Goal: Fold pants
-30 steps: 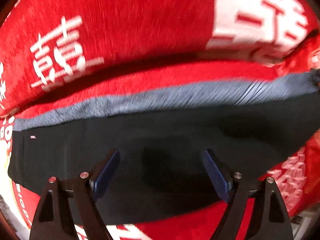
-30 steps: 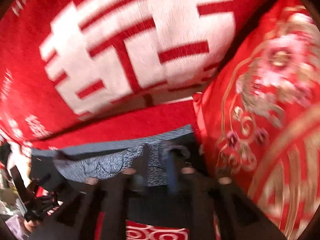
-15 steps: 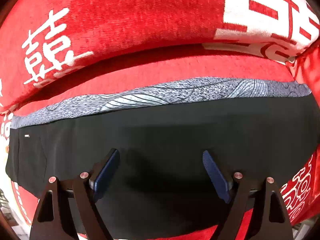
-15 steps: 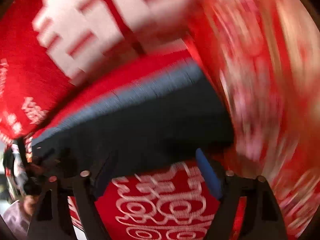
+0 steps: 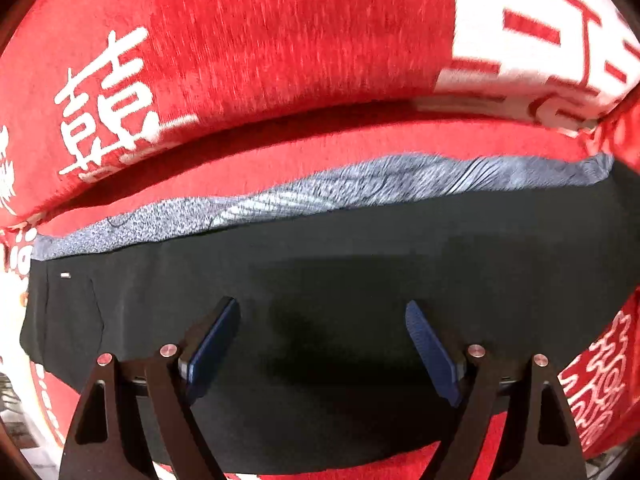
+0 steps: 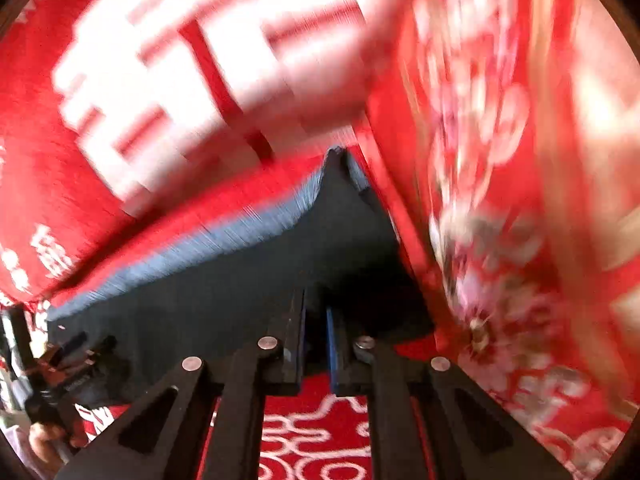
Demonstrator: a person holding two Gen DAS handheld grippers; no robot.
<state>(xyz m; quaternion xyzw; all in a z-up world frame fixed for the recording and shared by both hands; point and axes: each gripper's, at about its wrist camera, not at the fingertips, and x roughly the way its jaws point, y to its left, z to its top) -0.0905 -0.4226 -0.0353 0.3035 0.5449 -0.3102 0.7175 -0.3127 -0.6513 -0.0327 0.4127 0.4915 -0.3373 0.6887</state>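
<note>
While our left gripper (image 5: pixel 322 344) hung open over the black pants (image 5: pixel 340 280) on the red cover (image 5: pixel 320 152), our right gripper (image 6: pixel 316 336) pinched their near edge; embroidered cushion (image 6: pixel 520 200) crowded 3 o'clock.

Black pants (image 5: pixel 360 264), grey-patterned band; red blanket (image 5: pixel 280 40), white characters.

The red cushion (image 5: pixel 248 64) bears a white 囍 character (other white prints there stay unreadable).
</note>
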